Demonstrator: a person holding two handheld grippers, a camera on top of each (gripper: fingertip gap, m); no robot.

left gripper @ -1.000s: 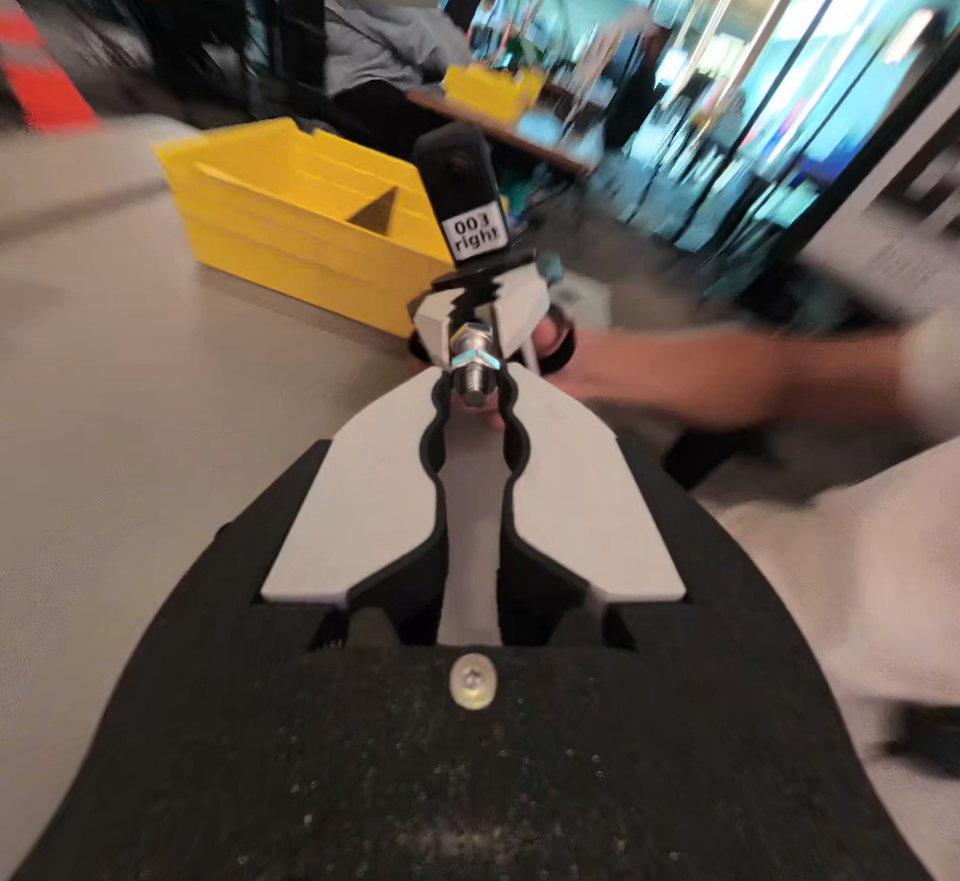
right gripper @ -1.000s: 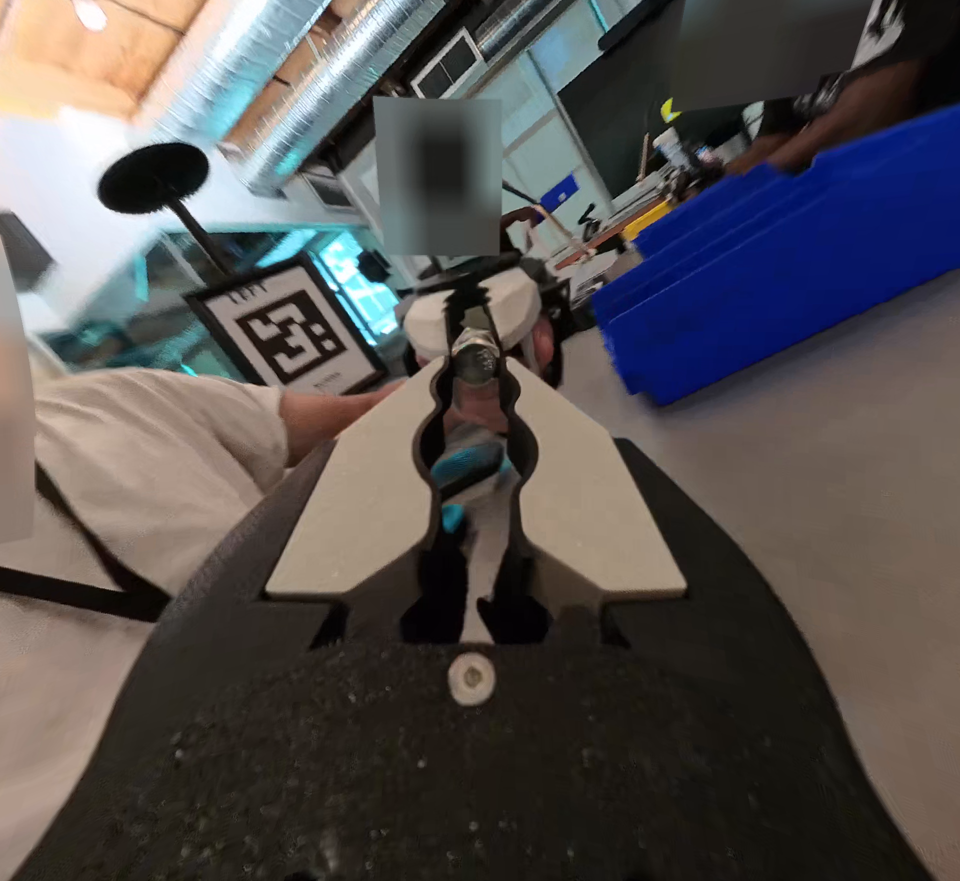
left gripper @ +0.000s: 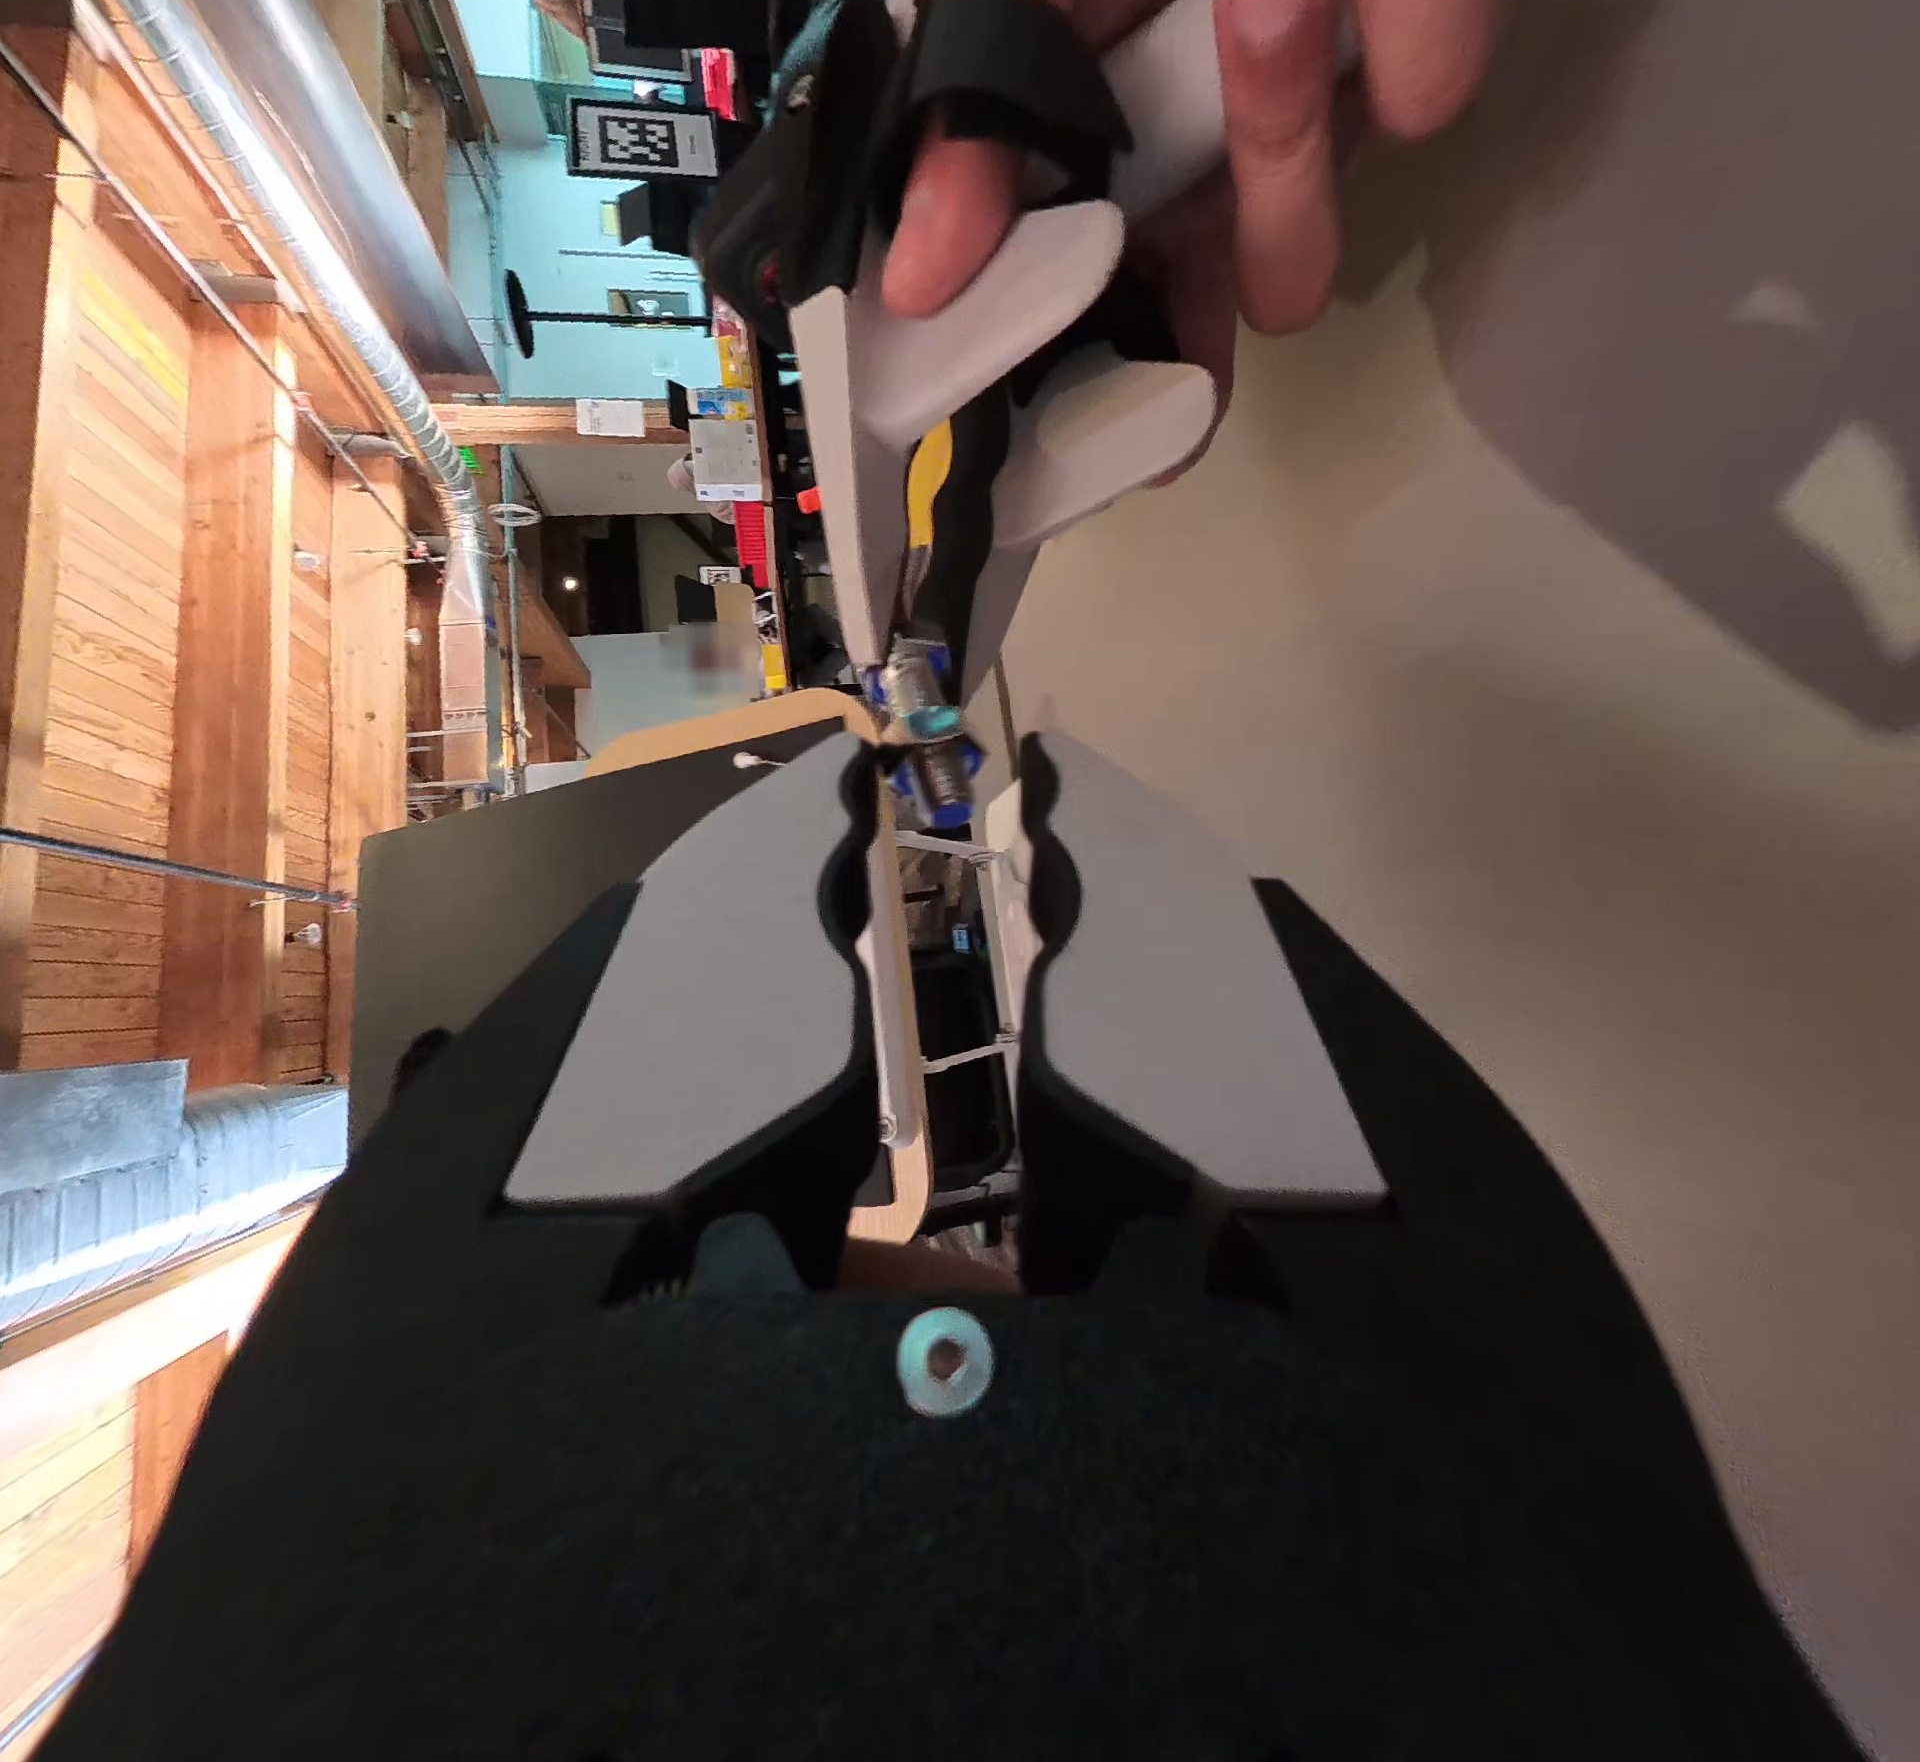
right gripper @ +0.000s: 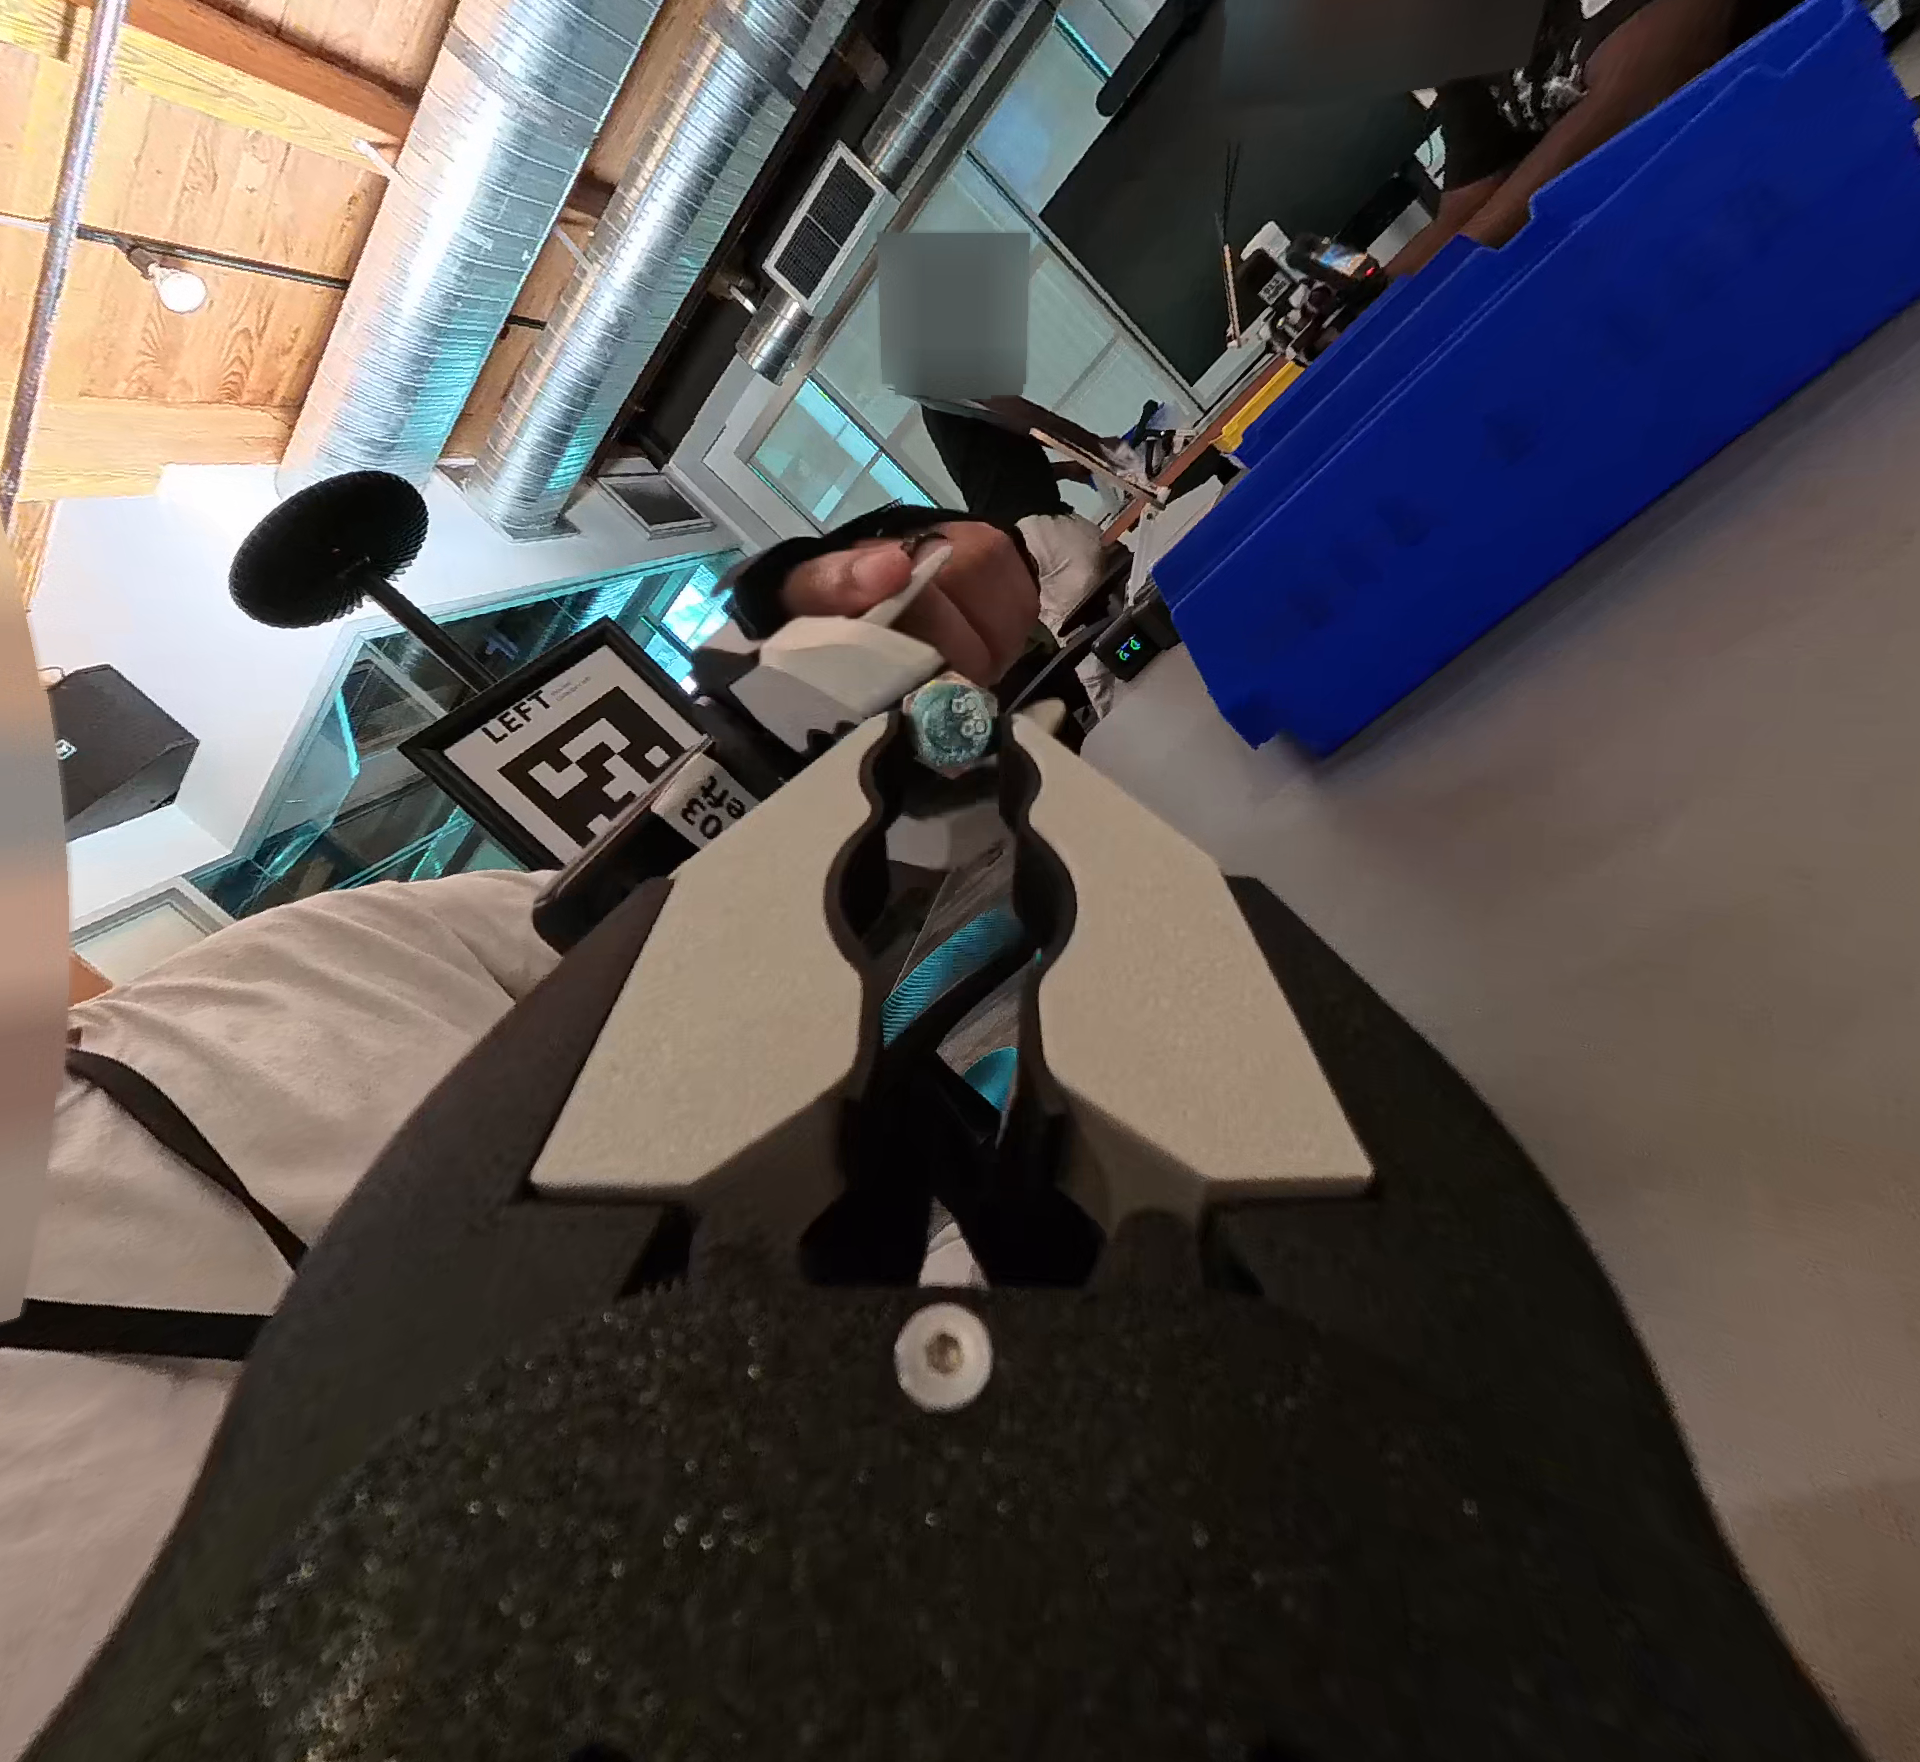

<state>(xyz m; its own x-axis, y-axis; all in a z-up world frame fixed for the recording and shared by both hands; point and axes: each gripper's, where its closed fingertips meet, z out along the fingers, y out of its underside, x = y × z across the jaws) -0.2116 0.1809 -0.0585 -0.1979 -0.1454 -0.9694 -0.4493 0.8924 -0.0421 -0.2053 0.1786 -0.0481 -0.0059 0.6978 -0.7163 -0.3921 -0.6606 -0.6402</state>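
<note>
Two grippers meet at one silver hex-head steel bolt (right gripper: pixel 948 733): right gripper (right gripper: pixel 951 736) clamps its head; left gripper (left gripper: pixel 940 756), jaws apart, brackets the threaded end; blue plastic bin (right gripper: pixel 1558 424) beyond.

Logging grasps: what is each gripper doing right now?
Left gripper: open, holding nothing; the threaded end of the silver hex-head bolt sits between its fingertips.
Right gripper: closed on that bolt's head.

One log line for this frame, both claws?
right claw: shut on bolt head | left claw: open, bolt's threaded end between tips
</note>
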